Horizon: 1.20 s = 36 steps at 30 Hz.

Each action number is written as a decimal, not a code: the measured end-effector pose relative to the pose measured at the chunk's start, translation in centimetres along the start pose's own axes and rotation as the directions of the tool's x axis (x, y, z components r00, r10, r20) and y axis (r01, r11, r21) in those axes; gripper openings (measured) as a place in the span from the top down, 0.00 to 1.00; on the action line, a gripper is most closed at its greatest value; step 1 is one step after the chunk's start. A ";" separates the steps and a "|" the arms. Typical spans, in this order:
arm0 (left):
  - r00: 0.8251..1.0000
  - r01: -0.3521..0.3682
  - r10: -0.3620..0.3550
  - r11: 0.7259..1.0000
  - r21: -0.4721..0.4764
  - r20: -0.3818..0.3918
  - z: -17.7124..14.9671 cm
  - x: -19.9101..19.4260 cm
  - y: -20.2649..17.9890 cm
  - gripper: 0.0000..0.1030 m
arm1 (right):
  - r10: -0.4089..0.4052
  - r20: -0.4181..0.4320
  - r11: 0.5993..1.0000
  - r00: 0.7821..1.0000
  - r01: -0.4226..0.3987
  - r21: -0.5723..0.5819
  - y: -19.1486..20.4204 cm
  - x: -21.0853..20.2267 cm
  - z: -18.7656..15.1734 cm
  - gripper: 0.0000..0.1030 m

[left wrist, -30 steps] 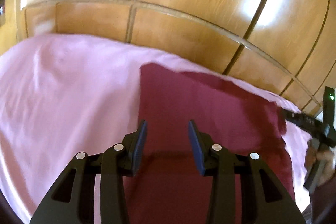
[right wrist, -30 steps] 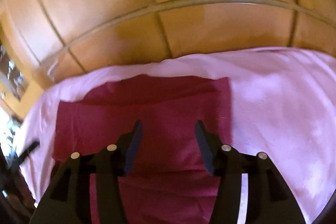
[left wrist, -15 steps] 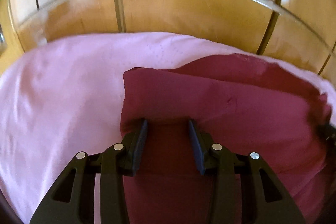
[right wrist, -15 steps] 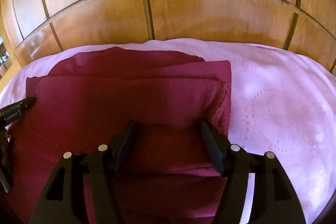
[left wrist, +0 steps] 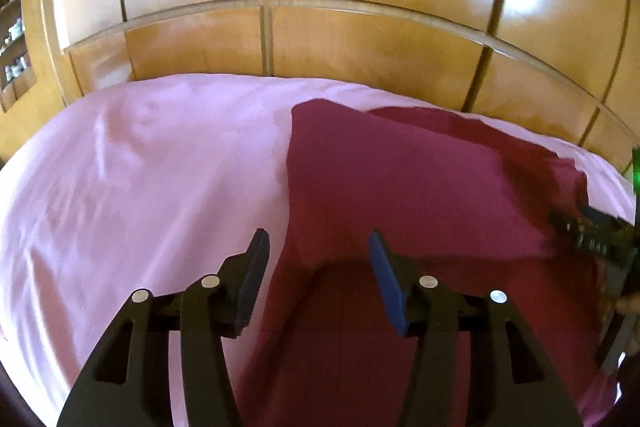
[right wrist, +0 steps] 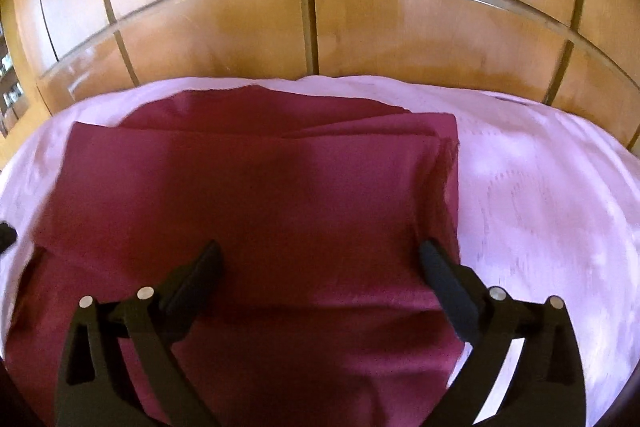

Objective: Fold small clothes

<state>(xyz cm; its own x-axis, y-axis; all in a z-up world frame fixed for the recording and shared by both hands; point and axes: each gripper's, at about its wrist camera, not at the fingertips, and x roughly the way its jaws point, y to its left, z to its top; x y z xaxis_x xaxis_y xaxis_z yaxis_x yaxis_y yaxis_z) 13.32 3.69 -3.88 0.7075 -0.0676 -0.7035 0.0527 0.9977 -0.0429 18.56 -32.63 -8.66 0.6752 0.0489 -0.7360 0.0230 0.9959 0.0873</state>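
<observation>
A dark red garment (left wrist: 420, 195) lies folded in layers on a pink bedsheet (left wrist: 140, 179). It fills the middle of the right wrist view (right wrist: 260, 195). My left gripper (left wrist: 318, 251) is open and empty, just above the garment's left edge. My right gripper (right wrist: 320, 263) is open wide and empty, above the garment's near right part. The right gripper also shows at the right edge of the left wrist view (left wrist: 592, 231). A folded top layer ends in a near edge just ahead of both grippers.
Wooden wardrobe panels (left wrist: 360, 39) stand right behind the bed. The pink sheet (right wrist: 540, 207) spreads to the right of the garment. A shelf with small items (left wrist: 12, 47) shows at the far left.
Both grippers have opened wider and let go of the garment's folded layer, which now lies flat. Both have pulled back and up a little.
</observation>
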 end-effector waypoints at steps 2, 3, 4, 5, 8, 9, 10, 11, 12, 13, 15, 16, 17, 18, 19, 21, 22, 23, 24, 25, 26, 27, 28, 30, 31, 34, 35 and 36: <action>1.000 0.012 -0.012 1.000 0.001 0.000 -1.0 -1.1 0.1 0.50 | 0.013 0.004 1.000 1.000 -0.013 0.010 0.6 -1.2 -0.7 0.03; 1.000 0.016 -0.016 1.000 0.000 -0.001 -1.3 -1.6 0.1 0.50 | 0.018 -0.002 1.000 1.000 -0.018 0.016 0.8 -1.8 -1.2 0.03; 1.000 0.018 -0.018 1.000 -0.001 0.001 -1.7 -2.1 0.2 0.50 | 0.029 -0.013 0.999 1.000 -0.029 0.023 1.1 -2.0 -1.6 0.03; 1.000 0.018 -0.018 1.000 -0.002 0.004 -2.1 -2.7 0.2 0.50 | 0.038 -0.022 0.999 0.999 -0.037 0.032 1.4 -2.5 -2.3 0.03; 1.000 0.021 -0.021 1.000 -0.004 0.011 -3.1 -3.8 0.5 0.50 | 0.035 -0.028 0.999 0.999 -0.035 0.015 2.1 -3.7 -3.7 0.03; 1.000 0.022 -0.022 1.000 -0.004 0.010 -3.6 -4.2 0.5 0.50 | 0.044 -0.037 0.999 0.998 -0.044 0.012 2.1 -4.0 -4.1 0.03; 1.000 0.023 -0.023 1.000 -0.003 0.008 -3.7 -4.3 0.6 0.50 | 0.053 -0.053 0.999 0.997 -0.052 0.011 2.2 -4.4 -4.8 0.03; 1.000 0.021 -0.021 1.000 -0.003 0.007 -4.1 -4.4 0.6 0.50 | 0.052 -0.062 0.999 0.997 -0.052 0.009 2.2 -4.6 -5.4 0.03; 1.000 0.020 -0.020 1.000 -0.002 0.006 -4.5 -4.6 0.7 0.50 | 0.052 -0.070 0.999 0.996 -0.051 0.006 2.2 -4.8 -5.9 0.03; 1.000 0.020 -0.020 1.000 0.001 0.003 -4.8 -4.9 0.7 0.50 | 0.057 -0.087 0.998 0.995 -0.057 0.009 2.1 -5.1 -6.8 0.03; 1.000 0.018 -0.018 1.000 0.007 -0.002 -5.6 -5.3 0.8 0.50 | 0.069 -0.116 0.998 0.991 -0.067 0.021 2.0 -5.4 -7.9 0.03; 1.000 0.016 -0.015 1.000 0.008 -0.004 -5.8 -5.5 0.8 0.50 | 0.069 -0.128 0.997 0.989 -0.067 0.024 1.9 -5.6 -8.6 0.03; 1.000 0.015 -0.015 1.000 0.007 -0.007 -6.2 -5.7 0.9 0.50 | 0.065 -0.132 0.998 0.989 -0.063 0.022 1.8 -5.8 -9.0 0.03; 1.000 0.014 -0.014 1.000 0.006 -0.011 -6.5 -5.9 1.0 0.50 | 0.062 -0.132 0.998 0.989 -0.060 0.018 1.9 -6.1 -9.6 0.03; 1.000 0.015 -0.014 1.000 0.005 -0.014 -6.9 -6.0 1.2 0.50 | 0.061 -0.135 0.998 0.989 -0.060 0.017 1.9 -6.5 -10.2 0.03; 1.000 0.009 -0.009 1.000 0.000 -0.025 -7.5 -6.2 1.5 0.50 | 0.067 -0.139 0.998 0.988 -0.064 0.022 2.0 -7.2 -11.3 0.03; 1.000 0.007 -0.007 1.000 -0.003 -0.027 -7.8 -6.4 1.6 0.50 | 0.067 -0.139 0.998 0.988 -0.065 0.019 2.1 -7.6 -11.7 0.03; 1.000 0.006 -0.006 1.000 -0.008 -0.029 -8.2 -6.7 1.8 0.50 | 0.067 -0.140 0.998 0.988 -0.065 0.014 2.2 -7.9 -12.0 0.03; 0.999 0.005 -0.005 1.000 -0.012 -0.031 -8.5 -6.8 2.0 0.50 | 0.068 -0.141 0.998 0.988 -0.067 0.012 2.2 -8.3 -12.3 0.02; 0.999 0.003 -0.004 1.000 -0.016 -0.035 -8.7 -7.0 2.2 0.50 | 0.069 -0.142 0.998 0.987 -0.068 0.011 2.1 -8.6 -12.6 0.02; 0.999 -0.003 0.002 1.000 -0.020 -0.040 -9.1 -7.2 2.4 0.50 | 0.070 -0.142 0.998 0.987 -0.069 0.012 2.0 -8.9 -12.8 0.03; 0.999 -0.008 0.007 1.000 -0.020 -0.041 -9.3 -7.4 2.5 0.50 | 0.072 -0.143 0.997 0.987 -0.070 0.016 1.8 -9.2 -13.1 0.03; 0.999 -0.013 0.012 1.000 -0.019 -0.043 -9.5 -7.6 2.7 0.50 | 0.076 -0.143 0.997 0.987 -0.074 0.020 1.7 -9.4 -13.2 0.03; 0.999 -0.022 0.021 1.000 -0.011 -0.042 -10.0 -7.9 3.0 0.50 | 0.081 -0.142 0.997 0.987 -0.077 0.028 1.4 -9.9 -13.5 0.03; 0.999 -0.028 0.028 1.000 -0.004 -0.044 -10.3 -8.0 3.1 0.50 | 0.081 -0.142 0.997 0.986 -0.078 0.031 1.3 -10.2 -13.6 0.03; 0.997 -0.051 0.052 0.999 0.015 -0.053 -11.1 -8.4 3.7 0.50 | 0.089 -0.134 0.996 0.987 -0.086 0.027 1.2 -11.5 -13.8 0.03; 0.997 -0.056 0.057 0.998 0.019 -0.058 -11.3 -8.5 3.9 0.50 | 0.084 -0.129 0.996 0.988 -0.082 0.026 0.9 -12.0 -13.8 0.03; 0.996 -0.062 0.063 0.998 0.022 -0.060 -11.5 -8.6 4.2 0.50 | 0.077 -0.127 0.997 0.989 -0.074 0.029 0.5 -12.5 -14.0 0.03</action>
<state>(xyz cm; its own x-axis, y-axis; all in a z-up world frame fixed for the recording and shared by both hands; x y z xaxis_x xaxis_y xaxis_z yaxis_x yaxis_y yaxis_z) -0.66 8.53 -6.11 0.6657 -0.0039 -0.7462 0.0244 0.9996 0.0165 -0.21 -31.67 -8.78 0.5756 0.1348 -0.8066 -0.0054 0.9869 0.1611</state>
